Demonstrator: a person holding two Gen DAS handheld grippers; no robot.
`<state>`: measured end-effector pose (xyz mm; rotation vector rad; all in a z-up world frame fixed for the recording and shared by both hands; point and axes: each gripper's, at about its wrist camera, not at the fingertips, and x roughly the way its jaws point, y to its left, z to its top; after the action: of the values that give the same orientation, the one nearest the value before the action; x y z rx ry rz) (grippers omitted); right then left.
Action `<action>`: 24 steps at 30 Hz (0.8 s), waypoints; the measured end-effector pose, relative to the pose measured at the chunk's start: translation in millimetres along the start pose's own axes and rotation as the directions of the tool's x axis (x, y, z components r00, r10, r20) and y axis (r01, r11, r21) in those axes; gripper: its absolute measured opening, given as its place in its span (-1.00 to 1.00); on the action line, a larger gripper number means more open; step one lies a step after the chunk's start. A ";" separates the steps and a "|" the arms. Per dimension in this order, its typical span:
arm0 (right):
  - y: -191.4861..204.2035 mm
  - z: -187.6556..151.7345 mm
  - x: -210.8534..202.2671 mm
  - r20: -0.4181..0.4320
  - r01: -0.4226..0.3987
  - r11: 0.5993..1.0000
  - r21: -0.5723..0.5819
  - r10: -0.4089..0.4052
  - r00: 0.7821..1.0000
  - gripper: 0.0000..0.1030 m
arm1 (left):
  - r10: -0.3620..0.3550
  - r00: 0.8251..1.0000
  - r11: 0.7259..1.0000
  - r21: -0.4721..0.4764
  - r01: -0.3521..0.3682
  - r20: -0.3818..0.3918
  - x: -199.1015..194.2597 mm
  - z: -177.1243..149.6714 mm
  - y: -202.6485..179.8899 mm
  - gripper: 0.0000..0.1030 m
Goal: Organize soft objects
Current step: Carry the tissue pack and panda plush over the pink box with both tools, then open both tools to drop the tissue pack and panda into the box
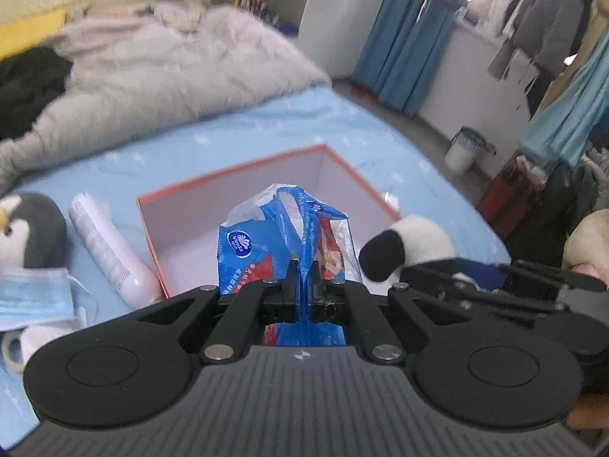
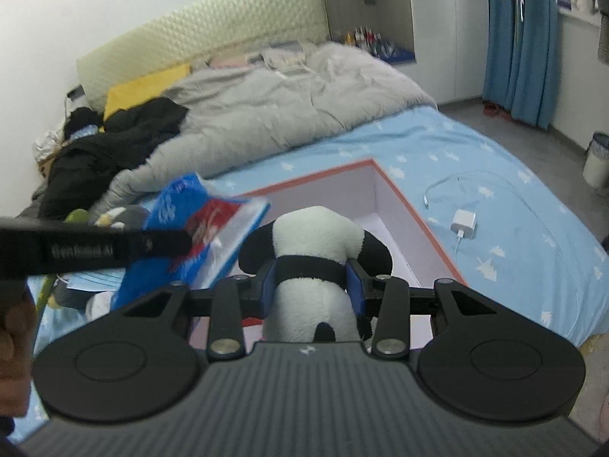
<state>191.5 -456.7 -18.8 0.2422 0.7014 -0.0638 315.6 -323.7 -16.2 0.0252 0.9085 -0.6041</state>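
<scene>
An open orange-rimmed box (image 1: 243, 169) with a white inside sits on the blue bed sheet; it also shows in the right wrist view (image 2: 418, 205). My left gripper (image 1: 303, 278) is shut on a blue tissue pack (image 1: 274, 243) and holds it over the box's near edge. The pack also shows in the right wrist view (image 2: 213, 228). My right gripper (image 2: 312, 278) is shut on a black-and-white plush panda (image 2: 316, 236), held over the box. The panda shows at the right of the left wrist view (image 1: 411, 243).
A penguin plush (image 1: 30, 232), a white tube (image 1: 106, 247) and a blue face mask (image 1: 34, 293) lie left of the box. A white charger with cable (image 2: 462, 222) lies to its right. A grey duvet (image 2: 266, 106) and black clothes (image 2: 106, 152) lie behind.
</scene>
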 end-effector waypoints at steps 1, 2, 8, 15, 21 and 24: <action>-3.0 1.3 6.9 -0.016 0.005 1.000 0.006 -0.005 1.000 -0.18 | 0.013 1.000 1.000 -0.002 -0.013 -0.015 7.7 0.9 1.4 -0.92; -6.4 2.3 13.5 -0.034 0.009 1.000 0.012 -0.009 0.999 -0.18 | 0.024 0.999 1.000 -0.004 -0.024 -0.031 14.5 1.7 2.9 -0.92; -19.8 5.6 49.2 -0.141 0.024 0.998 0.050 -0.017 0.990 -0.18 | 0.062 0.991 0.997 0.043 -0.057 -0.122 47.5 13.4 -4.9 -0.92; -22.8 3.6 54.0 -0.174 0.039 0.999 0.031 -0.034 0.984 -0.14 | 0.077 0.985 0.996 0.060 -0.069 -0.155 61.9 10.1 -8.5 -0.90; -25.4 4.7 52.3 -0.173 0.049 0.998 0.035 -0.042 0.984 -0.03 | 0.057 0.988 0.998 0.033 -0.053 -0.145 53.7 7.5 -4.3 -0.89; -24.6 3.6 48.7 -0.165 0.048 0.998 0.032 -0.042 0.985 -0.03 | 0.050 0.991 0.999 0.029 -0.046 -0.124 43.9 4.6 -3.8 -0.89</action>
<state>227.6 -480.3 -52.5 0.2686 0.8706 -0.1002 337.4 -349.2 -45.2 0.1088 1.0185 -0.5742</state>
